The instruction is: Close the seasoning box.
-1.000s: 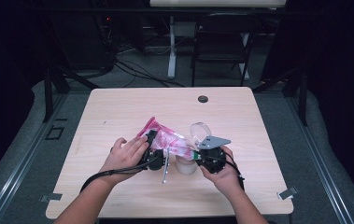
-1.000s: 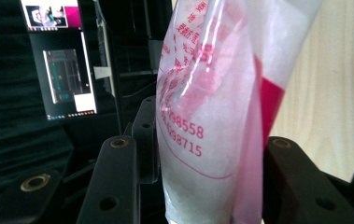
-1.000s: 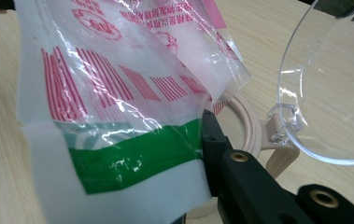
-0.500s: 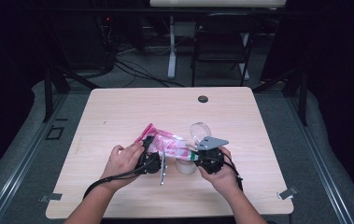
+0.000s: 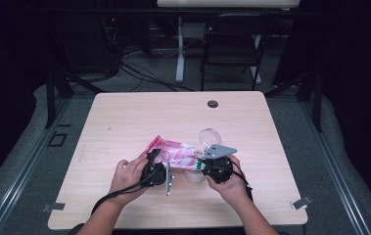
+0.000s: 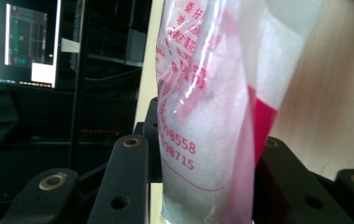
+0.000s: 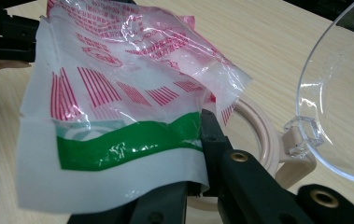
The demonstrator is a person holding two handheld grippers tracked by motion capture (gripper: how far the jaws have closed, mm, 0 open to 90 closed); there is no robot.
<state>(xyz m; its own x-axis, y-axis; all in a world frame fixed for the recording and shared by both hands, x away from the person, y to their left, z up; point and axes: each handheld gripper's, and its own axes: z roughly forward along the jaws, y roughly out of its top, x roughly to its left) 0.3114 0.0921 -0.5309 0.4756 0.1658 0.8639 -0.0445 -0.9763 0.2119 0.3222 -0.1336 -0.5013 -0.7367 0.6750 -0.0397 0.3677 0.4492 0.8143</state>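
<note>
Two forearms enter from the near edge of the worktop (image 5: 124, 122), and we note each hand wrapped round its hand-held gripper, both pointed inward at one another. The left hand-held gripper (image 5: 154, 169) is clamped on the pink-sealed end of a printed plastic bag (image 5: 175, 152); the right hand-held gripper (image 5: 211, 166) is clamped on the bag's opposite, green-banded edge. Against the frame of a second ago, we find the left hand drawn nearer the person and the bag lower and more stretched between the two. Just beyond the right jaws, a beige-rimmed container (image 7: 258, 135) sits under the bag, its clear hinged lid (image 7: 343, 102) standing open. Farther off, a dark round grommet (image 5: 213, 104) marks the worktop.
</note>
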